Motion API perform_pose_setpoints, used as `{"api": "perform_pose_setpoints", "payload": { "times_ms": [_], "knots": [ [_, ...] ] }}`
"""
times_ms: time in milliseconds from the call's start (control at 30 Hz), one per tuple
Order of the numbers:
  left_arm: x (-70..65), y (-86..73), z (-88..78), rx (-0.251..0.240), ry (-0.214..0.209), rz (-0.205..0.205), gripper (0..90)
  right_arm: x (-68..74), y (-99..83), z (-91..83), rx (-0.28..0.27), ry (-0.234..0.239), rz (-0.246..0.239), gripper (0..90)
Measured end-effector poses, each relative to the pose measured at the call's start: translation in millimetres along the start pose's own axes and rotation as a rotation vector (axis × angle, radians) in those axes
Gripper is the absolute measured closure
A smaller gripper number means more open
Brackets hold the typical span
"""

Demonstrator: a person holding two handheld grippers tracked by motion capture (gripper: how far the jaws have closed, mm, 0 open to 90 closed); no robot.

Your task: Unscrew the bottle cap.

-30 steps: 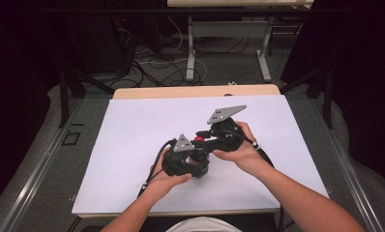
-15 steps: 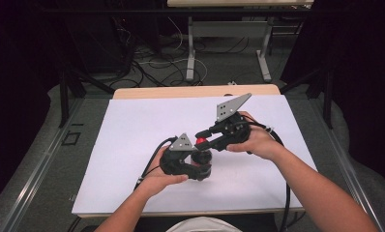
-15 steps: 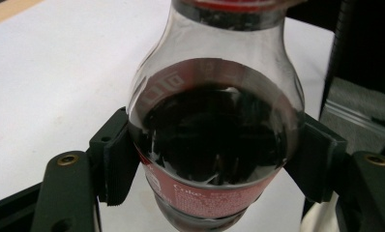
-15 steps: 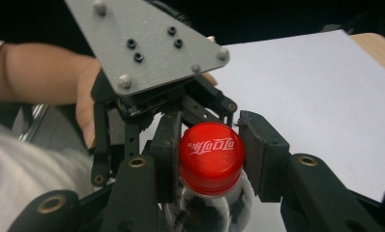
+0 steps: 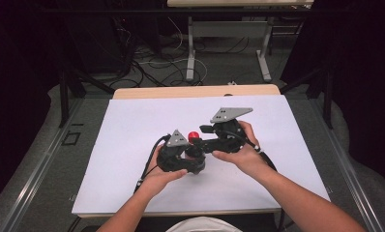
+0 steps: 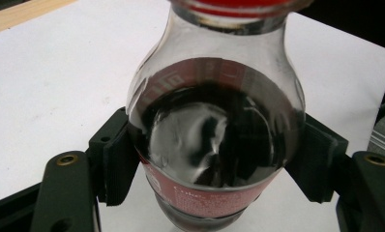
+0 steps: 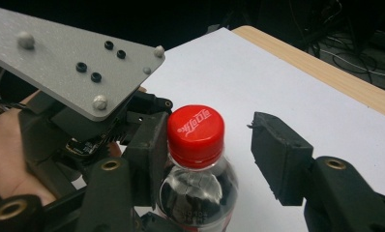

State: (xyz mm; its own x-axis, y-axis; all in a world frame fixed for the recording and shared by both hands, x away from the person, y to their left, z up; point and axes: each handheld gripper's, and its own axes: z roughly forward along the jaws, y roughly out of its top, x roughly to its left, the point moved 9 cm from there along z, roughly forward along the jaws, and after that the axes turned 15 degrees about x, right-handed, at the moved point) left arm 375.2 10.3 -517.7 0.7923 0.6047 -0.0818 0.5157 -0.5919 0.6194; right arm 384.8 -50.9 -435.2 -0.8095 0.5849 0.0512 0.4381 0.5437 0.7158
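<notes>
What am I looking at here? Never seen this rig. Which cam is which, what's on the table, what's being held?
No robot: a person holds a hand-held two-jaw gripper in each hand, and each gripper carries its own camera.

The high view looks down from above the person's side of the table, which has a white sheet over it. The left gripper and right gripper meet at a small bottle.

The left gripper view looks along that gripper's own black jaws. They are closed on both sides of the bottle's body, which holds dark liquid and wears a red label.

The right gripper view looks along the right gripper. Its jaws stand open on either side of the red cap; one is close against it, the other clearly apart.
</notes>
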Motion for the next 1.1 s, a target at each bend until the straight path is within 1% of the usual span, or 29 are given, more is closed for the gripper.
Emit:
{"api": "perform_pose_setpoints", "payload": {
  "times_ms": [67, 100, 167, 233, 267, 300, 333, 367, 400, 433, 467, 500, 533, 567, 600, 633, 667, 700, 733, 767, 800, 833, 867, 900, 933, 1000, 1033, 1067, 1100],
  "knots": [
    [-1.5, 1.0, 0.4, -0.006, -0.003, -0.007, 29.7, 1.3, 0.5, 1.8, -0.009, -0.006, 0.018, 49.9],
    [-1.8, 0.3, 0.4, 0.003, 0.0, 0.004, 29.7, 2.3, 1.2, 3.8, -0.016, -0.003, 0.032, 51.3],
    [-2.7, 0.1, 1.9, 0.009, 0.015, 0.015, 29.7, 4.2, 1.0, 6.6, -0.013, -0.014, 0.038, 54.8],
    [-4.0, -0.1, 2.6, 0.01, 0.012, 0.017, 29.7, 7.0, 0.6, 9.0, -0.005, -0.023, 0.019, 60.2],
    [-5.3, -0.7, 2.8, 0.014, 0.004, 0.01, 29.7, 7.0, 0.6, 9.0, -0.005, -0.023, 0.019, 60.2],
    [-5.1, -0.9, 2.6, 0.014, 0.002, 0.012, 29.8, 7.6, 0.7, 9.6, -0.002, -0.032, 0.0, 60.7],
    [-6.2, -0.4, 2.8, 0.004, -0.006, 0.003, 29.9, 7.7, 0.5, 9.4, -0.001, -0.025, -0.01, 60.9],
    [-6.2, -0.7, 2.4, 0.006, -0.003, 0.01, 29.9, 7.7, 0.5, 9.4, -0.001, -0.025, -0.01, 60.9],
    [-6.2, -0.8, 2.3, 0.008, 0.002, 0.022, 29.9, 7.4, -0.2, 8.3, 0.009, 0.006, -0.02, 61.2],
    [-7.1, -2.4, 2.1, 0.025, -0.007, 0.046, 30.0, 6.8, -1.1, 7.7, 0.02, 0.022, -0.02, 61.3],
    [-7.1, -2.4, 2.1, 0.025, -0.007, 0.046, 30.0, 5.6, -1.7, 7.0, 0.029, 0.041, -0.026, 61.3],
    [-8.6, -1.6, 2.7, 0.017, -0.016, 0.042, 30.0, 4.1, -2.8, 6.0, 0.042, 0.062, -0.043, 61.3],
    [-11.9, -2.1, 2.4, 0.02, -0.04, 0.056, 30.0, 4.3, -3.6, 4.9, 0.054, 0.089, -0.056, 61.3],
    [-11.9, -2.1, 2.4, 0.02, -0.04, 0.056, 30.0, 4.2, -3.6, 3.7, 0.059, 0.117, -0.084, 61.4],
    [-15.3, -2.9, 0.4, 0.034, -0.071, 0.079, 30.0, 3.6, -3.7, 2.1, 0.067, 0.144, -0.105, 61.4],
    [-16.9, -1.1, 1.1, 0.015, -0.068, 0.089, 30.0, 3.3, -4.2, 0.6, 0.079, 0.177, -0.117, 61.4],
    [-19.3, -1.7, -0.2, 0.023, -0.087, 0.106, 30.0, 3.3, -4.9, -1.6, 0.095, 0.21, -0.155, 61.4],
    [-19.3, -1.7, -0.2, 0.023, -0.087, 0.106, 30.0, 4.0, -5.9, -3.8, 0.106, 0.24, -0.2, 61.4],
    [-24.4, -1.6, -1.4, 0.024, -0.108, 0.126, 30.0, 4.0, -6.6, -6.1, 0.116, 0.272, -0.244, 61.3],
    [-26.3, -0.3, -1.2, 0.008, -0.11, 0.132, 30.0, 4.3, -7.2, -7.8, 0.121, 0.302, -0.271, 61.3],
    [-26.3, -0.3, -1.2, 0.008, -0.11, 0.132, 29.9, 4.7, -7.4, -9.6, 0.118, 0.337, -0.305, 61.2],
    [-27.6, -0.7, -2.6, 0.017, -0.12, 0.149, 30.0, 4.5, -7.5, -11.0, 0.11, 0.36, -0.328, 61.1],
    [-29.3, -0.4, -3.0, 0.016, -0.127, 0.145, 30.0, 4.3, -7.3, -11.4, 0.101, 0.382, -0.333, 61.0],
    [-29.7, 0.7, -2.3, 0.005, -0.121, 0.135, 30.0, 4.3, -7.3, -11.4, 0.101, 0.382, -0.333, 61.0],
    [-29.6, 0.0, -2.9, 0.016, -0.126, 0.134, 29.9, 3.1, -7.9, -12.1, 0.11, 0.395, -0.333, 60.7],
    [-27.4, 0.3, -2.4, 0.017, -0.108, 0.129, 29.9, 3.3, -7.0, -10.9, 0.11, 0.361, -0.305, 57.0],
    [-24.4, 1.3, -1.3, 0.006, -0.085, 0.126, 29.9, 4.3, -4.7, -10.5, 0.092, 0.338, -0.275, 57.0],
    [-23.2, -0.1, -2.3, 0.021, -0.089, 0.119, 29.9, 5.7, -3.3, -10.9, 0.082, 0.324, -0.259, 53.5],
    [-20.9, 0.7, -1.4, 0.008, -0.071, 0.104, 29.9, 6.3, -2.5, -11.2, 0.082, 0.301, -0.247, 52.1]
  ]
}}
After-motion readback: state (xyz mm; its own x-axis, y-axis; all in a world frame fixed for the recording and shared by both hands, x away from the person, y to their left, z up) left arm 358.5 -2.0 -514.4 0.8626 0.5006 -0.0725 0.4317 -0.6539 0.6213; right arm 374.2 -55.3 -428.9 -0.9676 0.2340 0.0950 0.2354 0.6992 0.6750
